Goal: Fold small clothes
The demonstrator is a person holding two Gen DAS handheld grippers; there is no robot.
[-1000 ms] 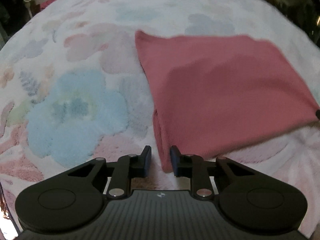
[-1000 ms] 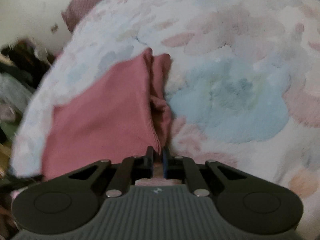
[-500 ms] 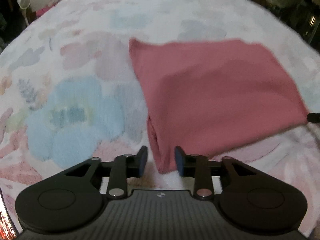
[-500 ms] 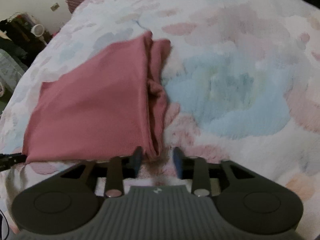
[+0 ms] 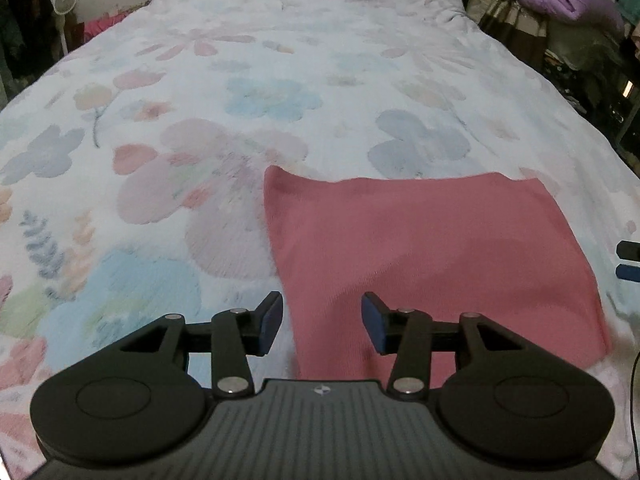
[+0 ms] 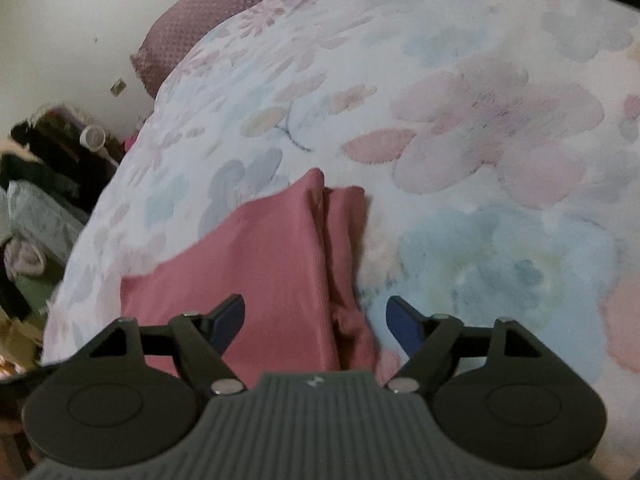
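The pink garment (image 5: pixel 432 256) lies folded flat on the floral bedspread (image 5: pixel 256 92), a rough rectangle near the bed's near end. The left gripper (image 5: pixel 322 322) hangs over its near-left corner with jaws spread wide and nothing between them — the garment's left edge runs up just inside the left finger, the right finger sits above the cloth. At the far right border of the left view, two dark fingertips of the right gripper (image 5: pixel 629 259) poke in just beside the garment's right side.

From the right wrist view, the right gripper (image 6: pixel 316 318) is also parted wide and empty, hovering over the garment (image 6: pixel 256 264) where its stacked, folded edges bunch into a ridge. That ridge runs away from the camera between the two fingers; the left finger is over pink cloth, the right one over bare bedspread (image 6: pixel 500 128).

Room to move — plenty of uncovered bedspread beyond the garment's far edge and to the left in the left view. A mauve pillow (image 6: pixel 208 12) sits at the head of the bed, well apart. Clutter lines the floor off the bed's sides.
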